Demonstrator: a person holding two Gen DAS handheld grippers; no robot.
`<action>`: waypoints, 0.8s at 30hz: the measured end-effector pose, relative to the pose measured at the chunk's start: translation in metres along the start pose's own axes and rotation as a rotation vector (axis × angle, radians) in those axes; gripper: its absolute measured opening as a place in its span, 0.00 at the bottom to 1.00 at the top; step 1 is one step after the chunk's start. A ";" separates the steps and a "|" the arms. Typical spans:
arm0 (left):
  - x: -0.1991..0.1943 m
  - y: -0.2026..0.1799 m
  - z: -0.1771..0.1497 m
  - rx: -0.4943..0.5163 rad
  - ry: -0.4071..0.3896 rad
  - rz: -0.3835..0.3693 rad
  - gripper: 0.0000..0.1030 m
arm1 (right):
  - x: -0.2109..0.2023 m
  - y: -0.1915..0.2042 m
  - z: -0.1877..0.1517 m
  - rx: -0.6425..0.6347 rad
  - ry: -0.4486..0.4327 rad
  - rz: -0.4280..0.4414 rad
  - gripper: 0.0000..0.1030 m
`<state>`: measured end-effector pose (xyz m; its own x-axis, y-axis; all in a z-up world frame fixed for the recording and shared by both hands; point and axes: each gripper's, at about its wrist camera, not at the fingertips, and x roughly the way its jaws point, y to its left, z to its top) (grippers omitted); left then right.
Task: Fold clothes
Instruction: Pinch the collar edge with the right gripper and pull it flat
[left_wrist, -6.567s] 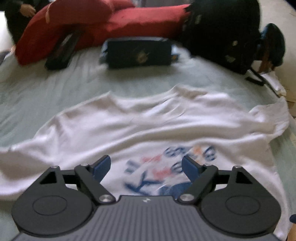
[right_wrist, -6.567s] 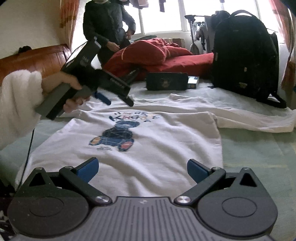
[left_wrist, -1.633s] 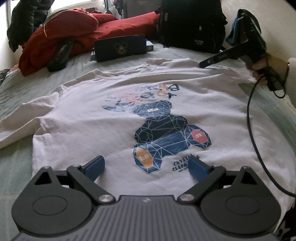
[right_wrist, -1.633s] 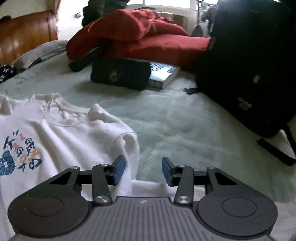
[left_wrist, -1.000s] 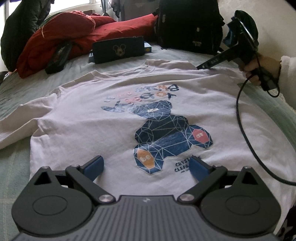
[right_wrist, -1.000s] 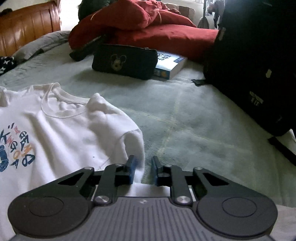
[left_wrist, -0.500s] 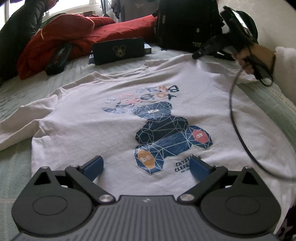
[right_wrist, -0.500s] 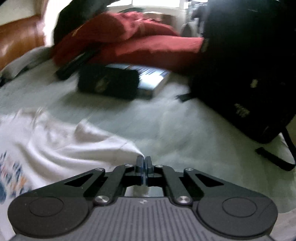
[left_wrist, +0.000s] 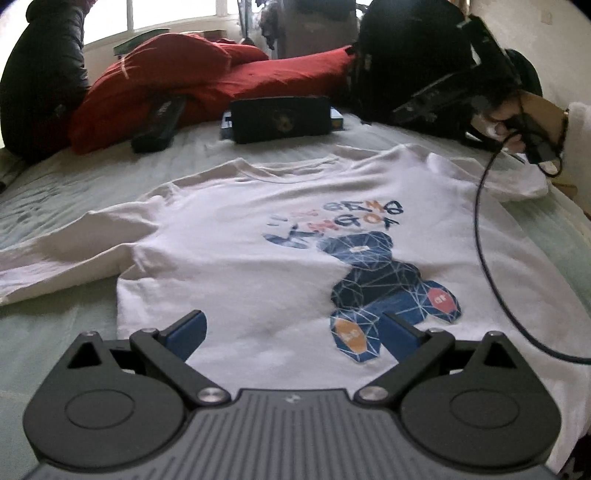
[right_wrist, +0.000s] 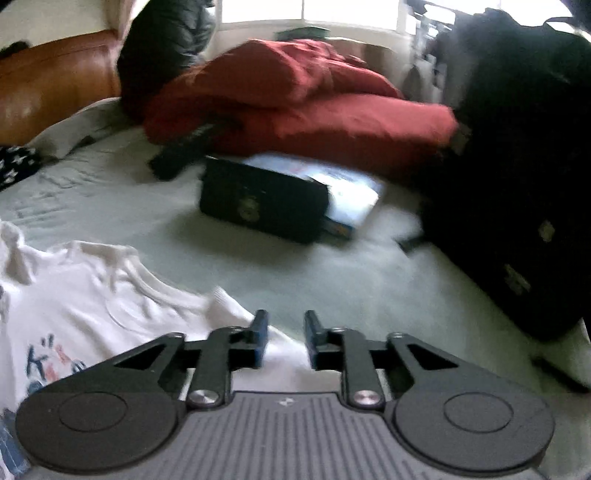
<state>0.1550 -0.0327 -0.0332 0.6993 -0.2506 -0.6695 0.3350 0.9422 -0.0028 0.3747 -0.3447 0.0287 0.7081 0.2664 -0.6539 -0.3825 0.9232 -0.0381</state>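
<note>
A white long-sleeved cotton shirt (left_wrist: 236, 236) lies spread face up on the pale green bed cover (left_wrist: 74, 177), collar at the far side, one sleeve stretched out to the left. Its print is a dark blue faceted bear with orange patches; above the bear, coloured letters read roughly "KING OF", and the line over that is too blurred to read. The left gripper (left_wrist: 291, 332) hangs over the shirt's near hem, its blue-padded fingers spread wide with nothing between them. The right gripper (right_wrist: 282, 338), held in a hand (left_wrist: 524, 114) with a white fluffy cuff, is above the shirt's far right shoulder; its jaws are opening, apart from the cloth beneath. Farther off lie a dark rectangular pouch (right_wrist: 262, 203) with a round emblem, a red quilt (right_wrist: 295, 99) and a black backpack (right_wrist: 517, 177).
</note>
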 end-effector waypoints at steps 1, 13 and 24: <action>0.000 0.001 -0.001 0.001 0.001 -0.006 0.96 | 0.009 0.006 0.007 -0.015 0.008 0.009 0.41; 0.003 0.015 -0.014 -0.023 0.014 -0.059 0.96 | 0.112 0.055 0.021 -0.134 0.203 0.050 0.44; 0.005 0.020 -0.017 -0.045 -0.004 -0.077 0.96 | 0.111 0.058 0.017 -0.186 0.147 -0.009 0.10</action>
<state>0.1540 -0.0112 -0.0495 0.6753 -0.3232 -0.6630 0.3591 0.9292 -0.0873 0.4411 -0.2572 -0.0332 0.6231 0.2030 -0.7553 -0.4894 0.8545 -0.1741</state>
